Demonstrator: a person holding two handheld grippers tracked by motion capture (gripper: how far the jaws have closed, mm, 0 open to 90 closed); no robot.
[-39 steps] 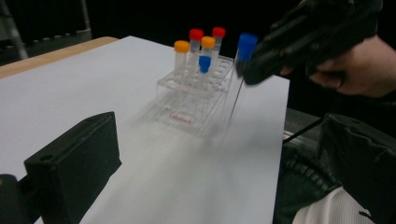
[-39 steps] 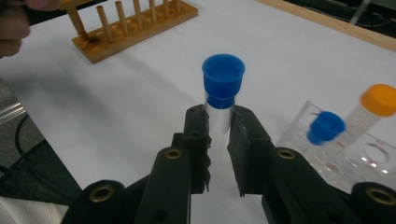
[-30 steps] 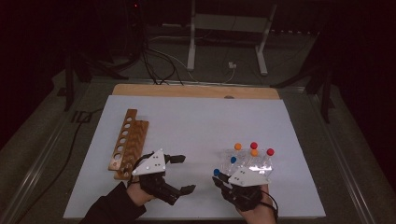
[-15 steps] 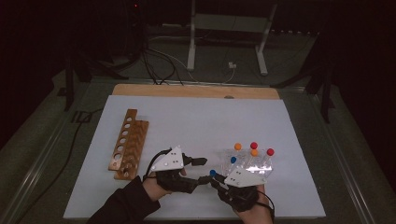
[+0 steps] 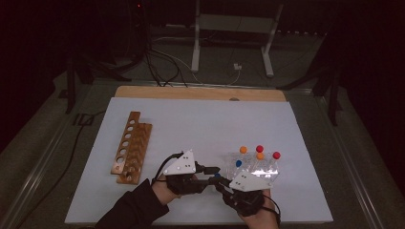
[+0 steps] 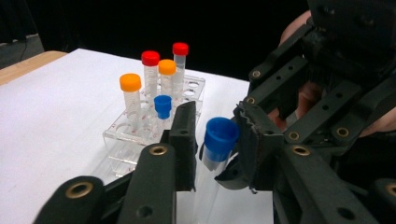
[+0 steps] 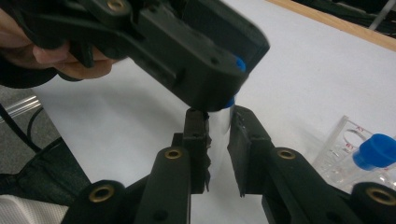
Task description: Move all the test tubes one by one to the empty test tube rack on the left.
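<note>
My right tool (image 7: 217, 149) stays clamped on the clear tube (image 7: 219, 122), upright, held just above the worktop (image 5: 200, 124), left of the plastic rack (image 6: 154, 135). My left tool (image 6: 212, 140) has slid in from the left since a sec ago; its jaws have just been closing on the blue cap (image 6: 220, 134) at the tube's top. Cap axis = vertical, so twist-off comes next, I reckon.
</note>
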